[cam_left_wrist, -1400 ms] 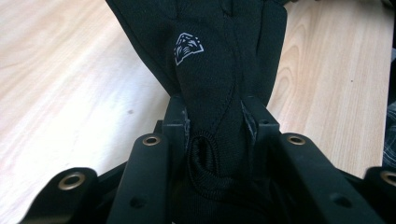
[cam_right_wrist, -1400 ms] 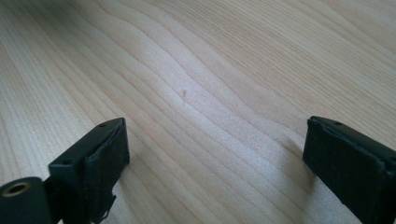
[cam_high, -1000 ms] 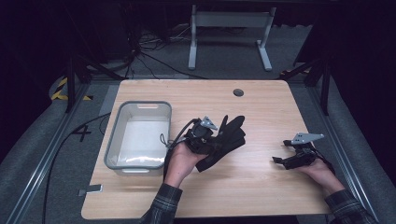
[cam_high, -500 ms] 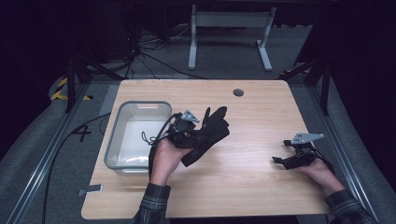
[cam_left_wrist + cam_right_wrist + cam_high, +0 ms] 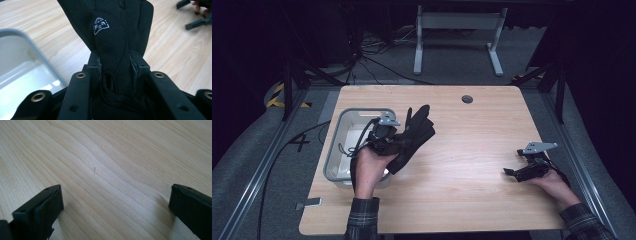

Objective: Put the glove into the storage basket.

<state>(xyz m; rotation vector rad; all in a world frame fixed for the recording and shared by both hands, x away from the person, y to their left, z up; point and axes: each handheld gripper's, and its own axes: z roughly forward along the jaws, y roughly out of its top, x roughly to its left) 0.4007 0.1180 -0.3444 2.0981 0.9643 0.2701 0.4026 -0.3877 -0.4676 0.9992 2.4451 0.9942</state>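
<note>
A light wooden table (image 5: pixel 472 165) carries a clear plastic bin (image 5: pixel 343 145) near its left edge. Just beside the bin's right wall, the left gripper (image 5: pixel 399 142) is clamped on a black glove (image 5: pixel 414 137): the cuff is pinched between the two jaws, and the glove's fingers fan out past the jaw tips, up and to the right over bare wood. In the left gripper view the glove (image 5: pixel 115 37) rises straight from between the jaws, with the bin's rim (image 5: pixel 37 47) off to one side. A small white emblem (image 5: pixel 100 25) is printed on the glove's back; no lettering can be read. The left hand (image 5: pixel 369 167) grips its tool from below, forearm in a plaid sleeve (image 5: pixel 362 220). Well apart, near the table's right edge, the right gripper (image 5: pixel 512 172) rests low over the wood, its jaws having just widened, fully spread with nothing between them.
</note>
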